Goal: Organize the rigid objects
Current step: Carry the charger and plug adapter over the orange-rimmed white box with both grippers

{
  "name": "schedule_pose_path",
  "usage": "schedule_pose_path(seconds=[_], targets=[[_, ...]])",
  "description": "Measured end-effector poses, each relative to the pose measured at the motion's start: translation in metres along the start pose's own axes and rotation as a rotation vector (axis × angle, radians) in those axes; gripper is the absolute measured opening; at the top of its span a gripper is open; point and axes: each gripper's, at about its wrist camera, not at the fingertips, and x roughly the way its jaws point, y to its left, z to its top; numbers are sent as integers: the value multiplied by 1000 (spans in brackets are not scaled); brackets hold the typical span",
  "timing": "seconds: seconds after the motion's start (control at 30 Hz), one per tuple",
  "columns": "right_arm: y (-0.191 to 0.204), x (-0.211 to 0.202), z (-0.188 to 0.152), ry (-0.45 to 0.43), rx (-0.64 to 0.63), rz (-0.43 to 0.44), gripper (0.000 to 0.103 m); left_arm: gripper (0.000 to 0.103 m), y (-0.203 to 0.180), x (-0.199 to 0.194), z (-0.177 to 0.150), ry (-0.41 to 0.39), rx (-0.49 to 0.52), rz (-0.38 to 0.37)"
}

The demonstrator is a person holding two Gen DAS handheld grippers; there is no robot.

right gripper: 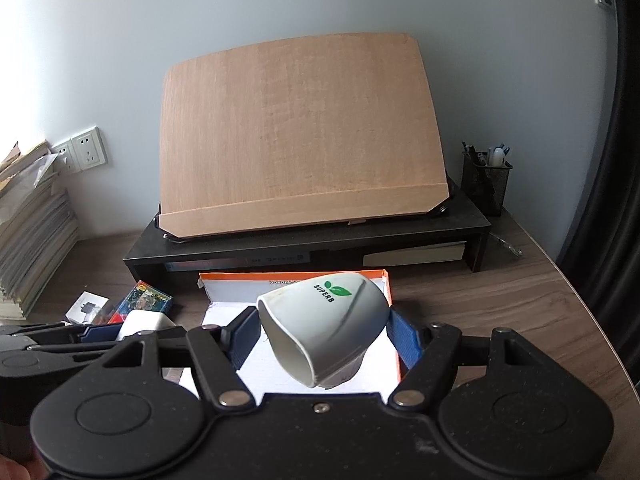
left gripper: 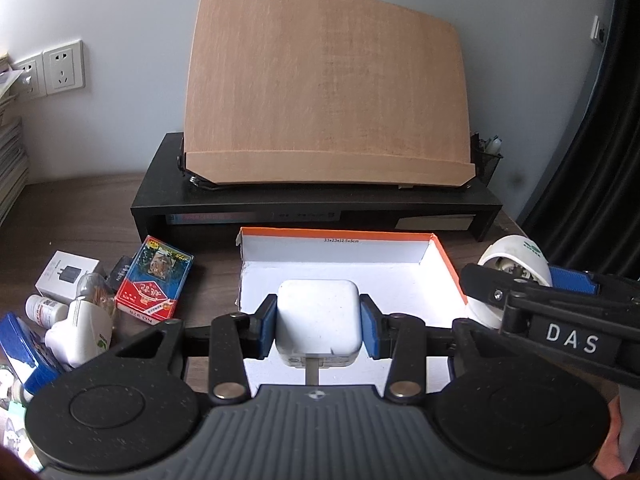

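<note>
My left gripper (left gripper: 319,326) is shut on a white square charger (left gripper: 319,320) and holds it over the near part of the orange-rimmed white box (left gripper: 340,272). My right gripper (right gripper: 324,338) is shut on a white plastic cup-shaped piece with a green SUPERB leaf logo (right gripper: 324,328), tilted, above the box (right gripper: 296,278). In the left wrist view the right gripper (left gripper: 532,292) shows at the right with the white piece (left gripper: 516,258). In the right wrist view the left gripper (right gripper: 112,332) and charger (right gripper: 144,320) show at the left.
Left of the box lie a playing-card pack (left gripper: 154,280), a small white charger box (left gripper: 66,272), a white plug adapter (left gripper: 82,330), a pill bottle (left gripper: 42,310) and a blue box (left gripper: 22,350). Behind stands a black monitor riser (left gripper: 316,204) with a wooden board (left gripper: 324,96). A pen holder (right gripper: 486,182) stands right.
</note>
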Motion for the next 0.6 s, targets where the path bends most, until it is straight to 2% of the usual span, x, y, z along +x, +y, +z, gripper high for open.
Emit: schedule_pose_path(seconds=[0.6], targets=[[2,24,2,30,-32,-6,83,42,-2,11,0,13,-18,32]])
